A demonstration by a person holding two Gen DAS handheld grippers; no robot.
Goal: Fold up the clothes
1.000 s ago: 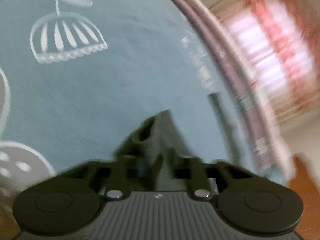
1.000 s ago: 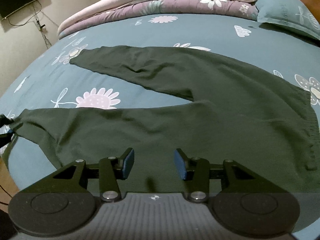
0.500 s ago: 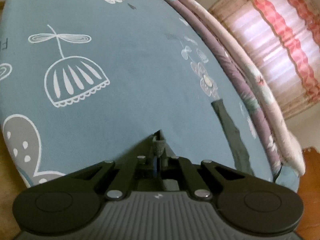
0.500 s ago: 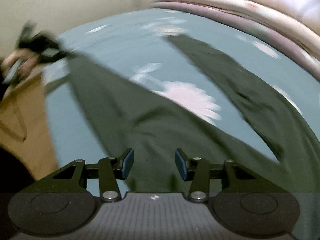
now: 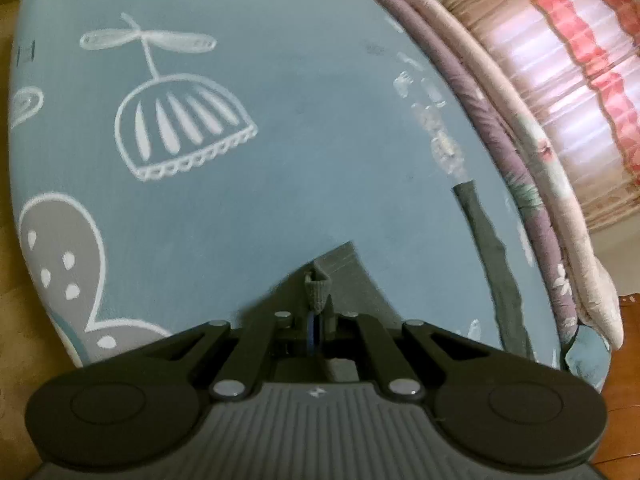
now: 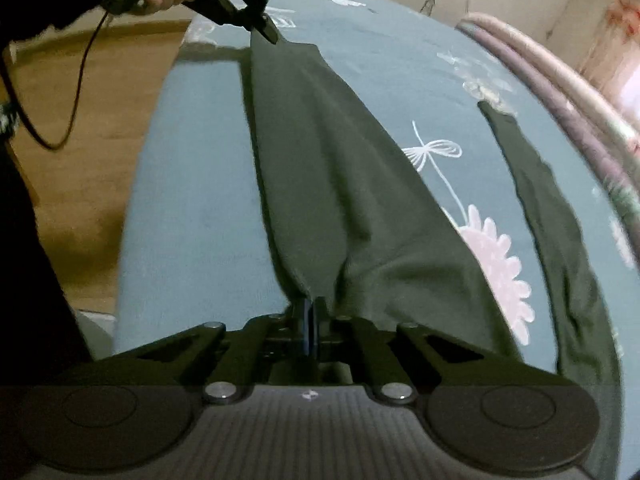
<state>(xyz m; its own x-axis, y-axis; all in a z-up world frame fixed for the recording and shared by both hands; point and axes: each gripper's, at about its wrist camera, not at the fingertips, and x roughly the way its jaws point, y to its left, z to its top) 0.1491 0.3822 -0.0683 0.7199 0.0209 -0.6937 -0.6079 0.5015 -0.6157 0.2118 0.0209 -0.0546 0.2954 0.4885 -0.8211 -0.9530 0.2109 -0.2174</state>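
Trousers (image 6: 320, 168) are stretched along the bed (image 6: 192, 184), one leg held taut from the left gripper (image 6: 272, 34) at its cuff to the right gripper (image 6: 310, 312), just clamped shut on cloth nearer the waist. The other leg (image 6: 552, 216) lies alongside, toward the folded quilt (image 6: 560, 92).

Trousers (image 6: 340, 200) waist below frame edge, far leg (image 6: 560, 240) blurred

dark green trousers (image 6: 344, 184), legs spread apart, on bed

Dim room; daylight glows through blown-out curtain (image 5: 568, 92); slight motion blur, fisheye edges bent.
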